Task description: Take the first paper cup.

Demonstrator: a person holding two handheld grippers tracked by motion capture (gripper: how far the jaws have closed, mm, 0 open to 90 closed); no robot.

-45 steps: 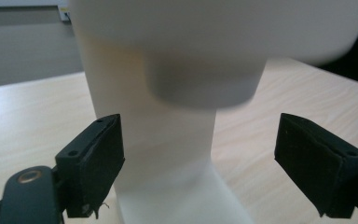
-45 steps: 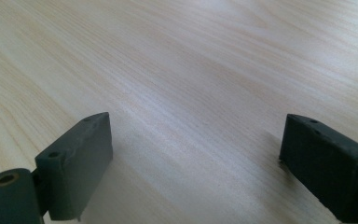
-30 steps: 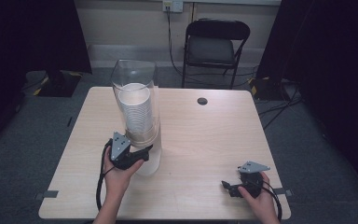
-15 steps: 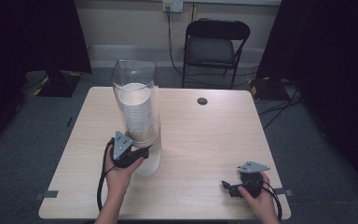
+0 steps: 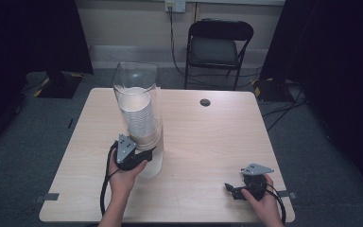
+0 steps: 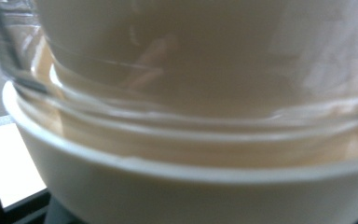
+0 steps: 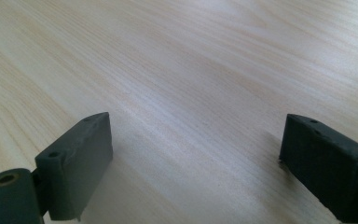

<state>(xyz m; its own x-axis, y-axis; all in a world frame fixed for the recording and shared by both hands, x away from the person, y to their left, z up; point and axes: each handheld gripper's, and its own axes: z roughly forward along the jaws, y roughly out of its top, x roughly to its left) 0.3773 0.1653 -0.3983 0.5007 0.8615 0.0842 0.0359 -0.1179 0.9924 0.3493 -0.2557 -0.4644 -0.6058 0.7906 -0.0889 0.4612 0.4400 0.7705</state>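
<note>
Light wooden table (image 5: 208,142) on grey carpet (image 5: 38,123). Black folding chair (image 5: 220,45) stands behind it, against a pale wall (image 5: 123,21). Dark curtains (image 5: 28,38) flank both sides.

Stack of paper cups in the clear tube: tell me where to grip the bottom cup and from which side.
Grip the bottom cup on its bare side wall just below the clear tube, coming in level from the person's side, as the left hand-held gripper does. The tube hides every cup above, and only this lowest one sticks out beneath it. Its jaws have just been closing around that cup.
</note>
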